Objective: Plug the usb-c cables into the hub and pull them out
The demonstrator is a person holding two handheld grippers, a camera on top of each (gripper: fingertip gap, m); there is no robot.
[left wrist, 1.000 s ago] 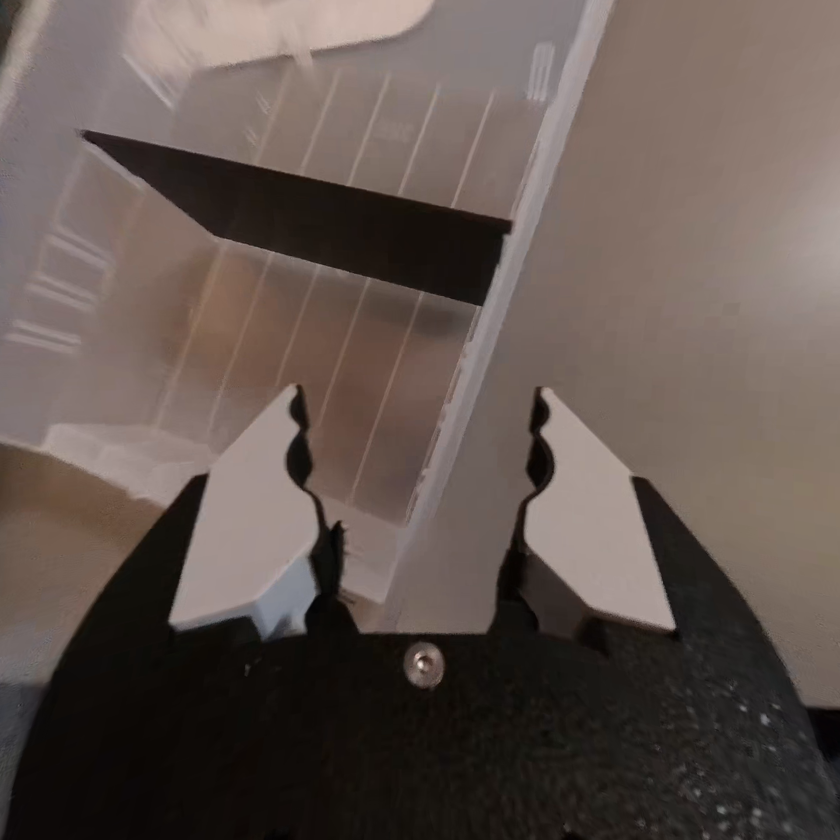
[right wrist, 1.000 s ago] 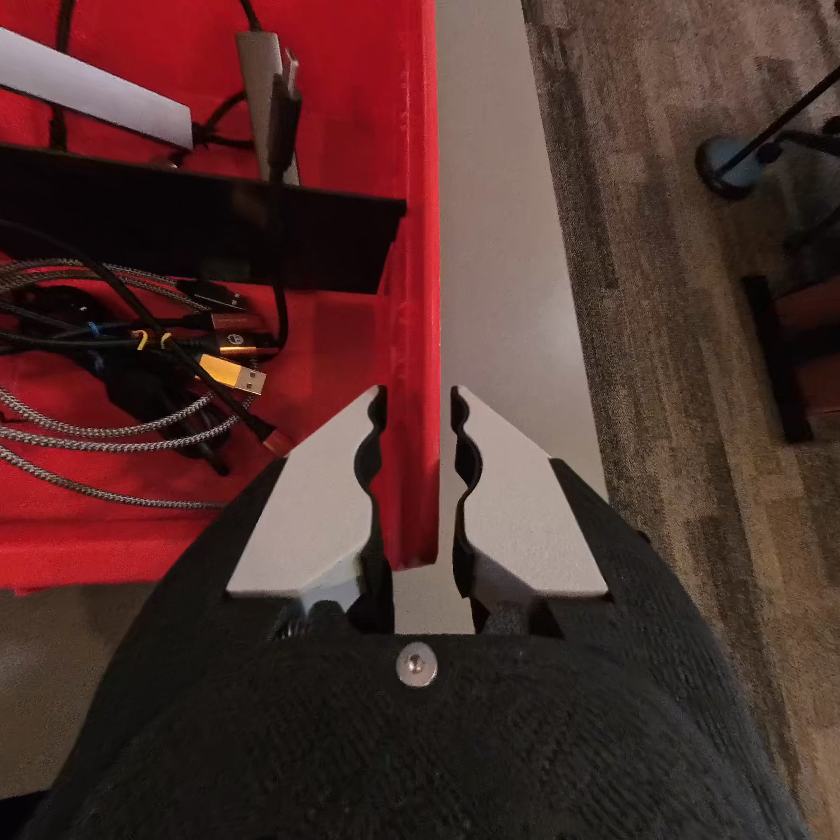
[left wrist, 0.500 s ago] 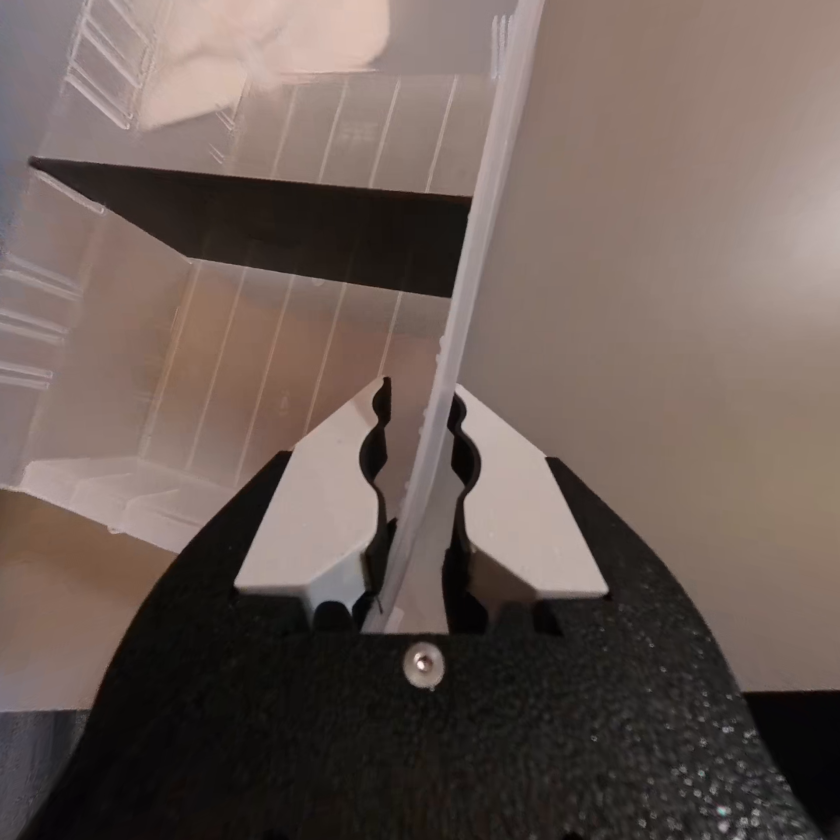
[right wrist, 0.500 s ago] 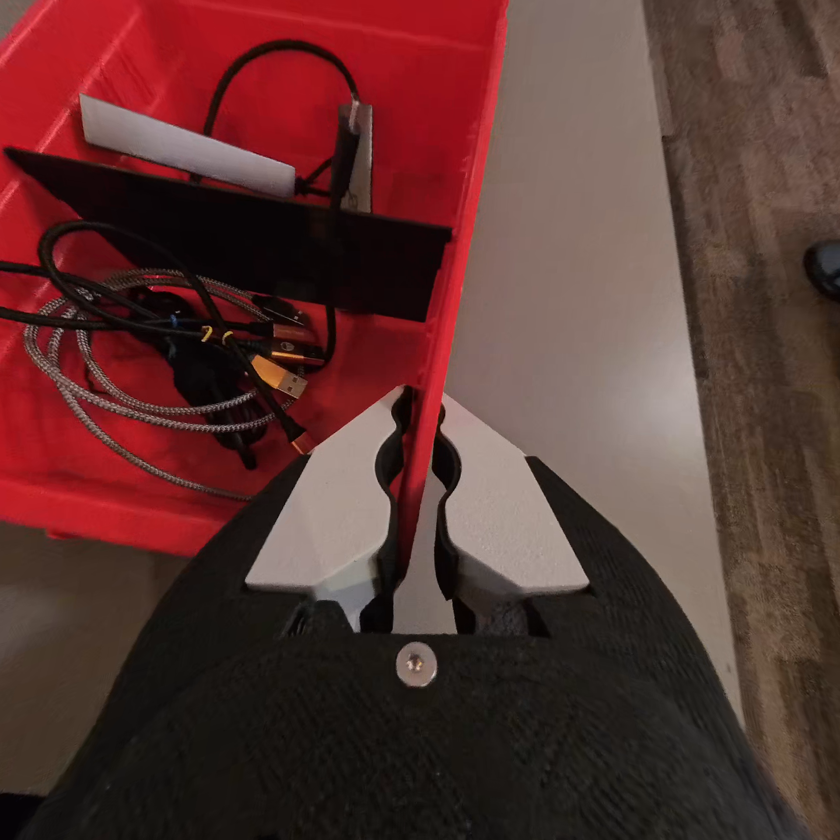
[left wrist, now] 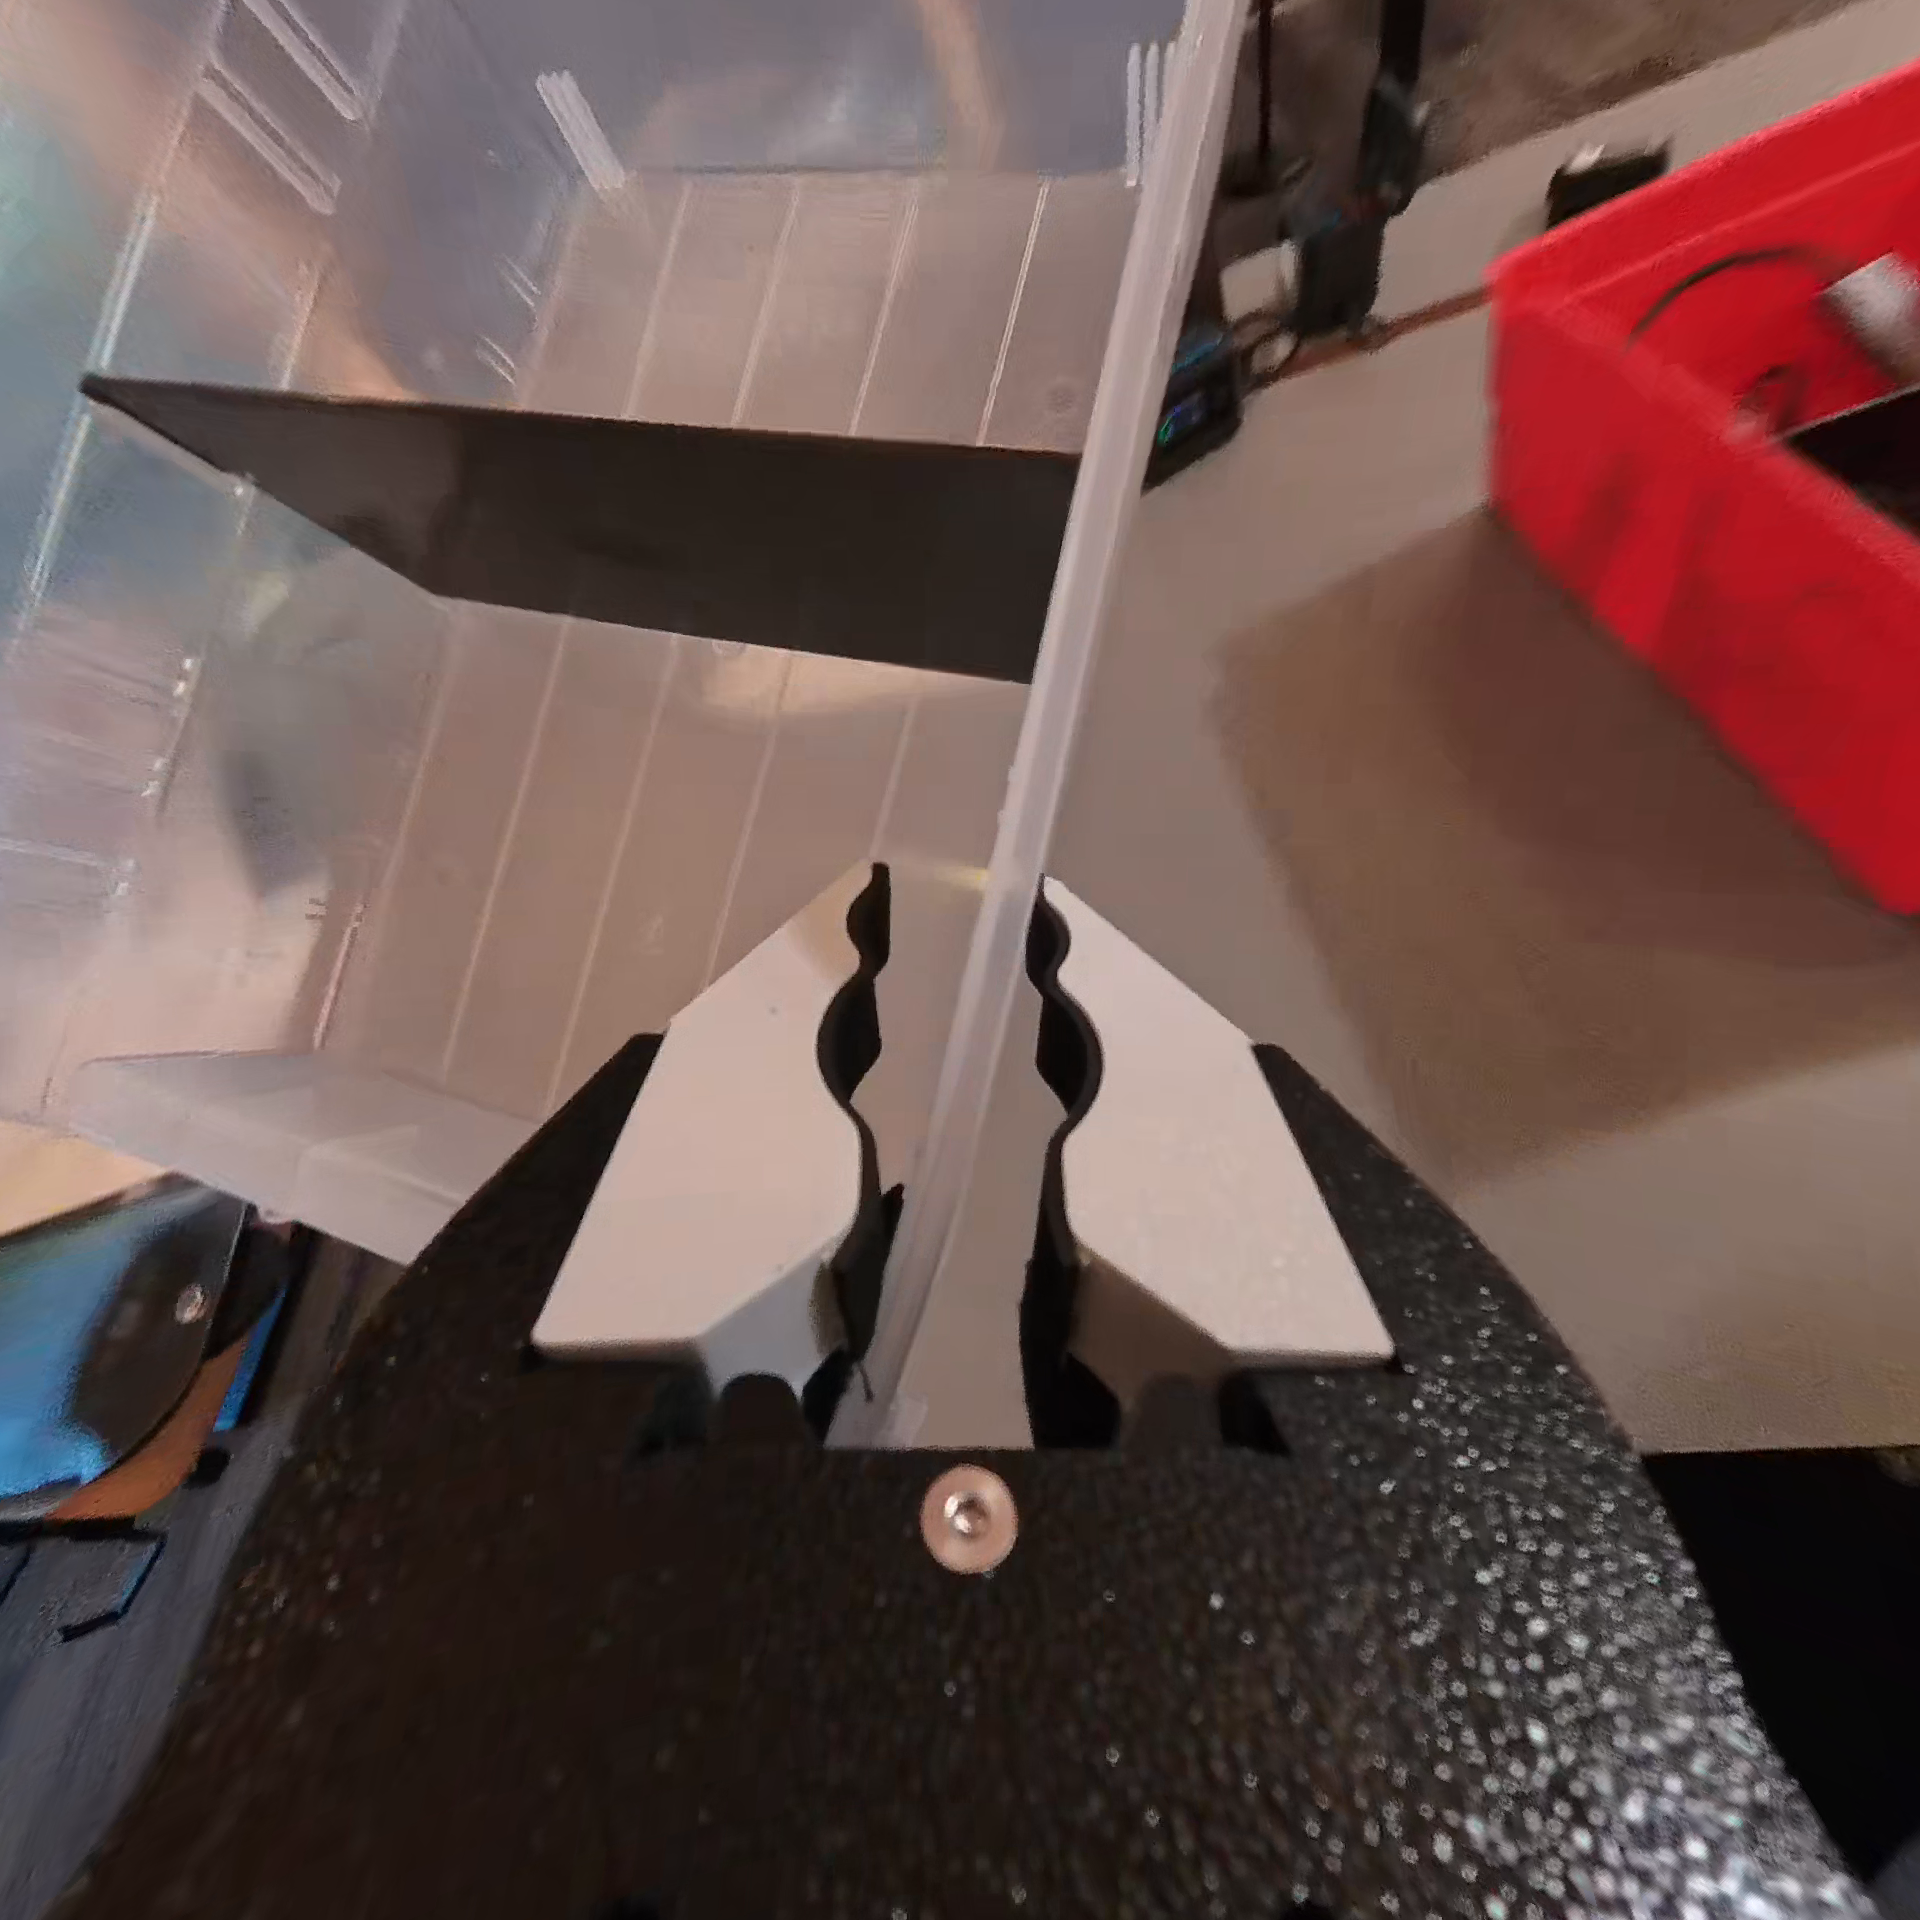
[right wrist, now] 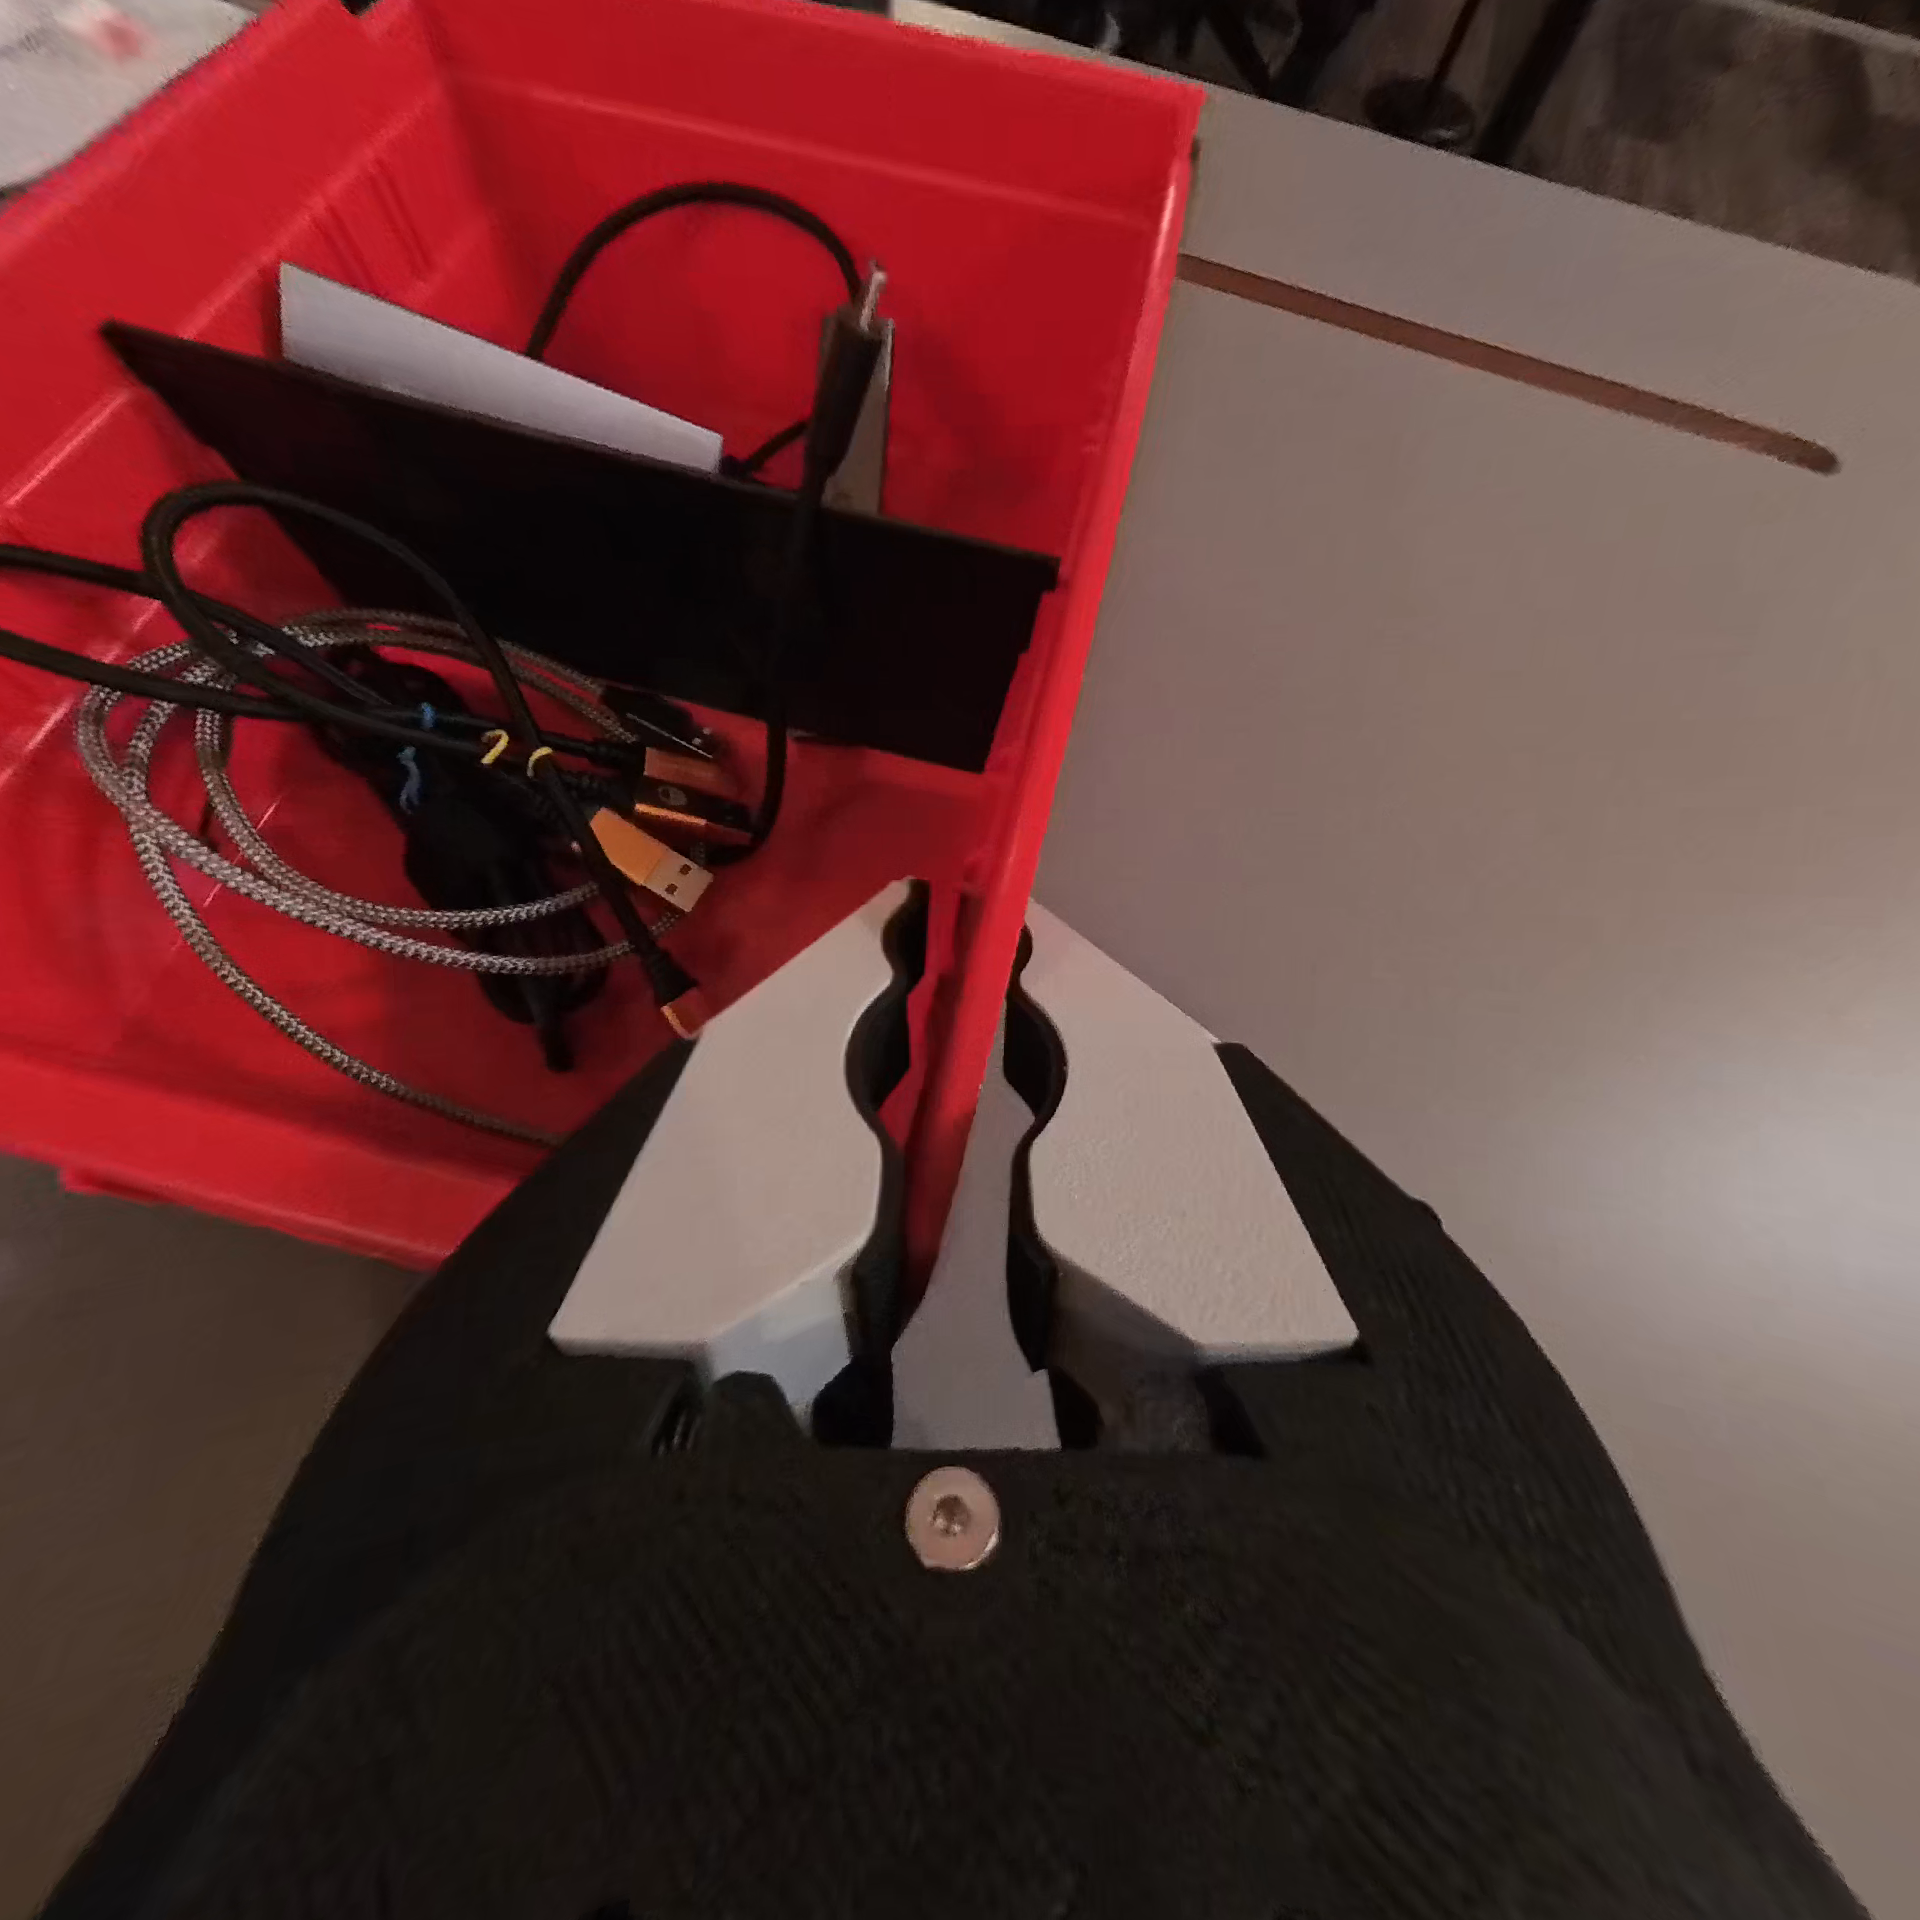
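Observation:
My right gripper [right wrist: 968, 914] is shut on the right wall of the red bin [right wrist: 1081, 623]. Braided and black USB cables [right wrist: 416, 831] lie in a tangle in the bin's front compartment. Behind a black divider [right wrist: 623, 603], a grey hub [right wrist: 868, 436] stands upright with a black cable plugged into it. My left gripper [left wrist: 961, 894] is shut on the right wall of a clear plastic bin [left wrist: 1101, 540]. That bin has its own black divider [left wrist: 675, 540], and I see nothing in it. The red bin also shows in the left wrist view [left wrist: 1714, 644], blurred, at the right.
Both bins are over a grey table [right wrist: 1507, 831]. A white card [right wrist: 488, 384] leans behind the red bin's divider. In the left wrist view, dark equipment with cables [left wrist: 1330, 208] stands at the table's far edge, and the table's near edge [left wrist: 1714, 1439] lies at lower right. One gripper's finger ends stand about 45 cm off the other's.
My left gripper closed from wide open onto the clear bin's wall, and my right gripper closed onto the red bin's wall. Both views have since tilted up, and the red bin has come into the left view.

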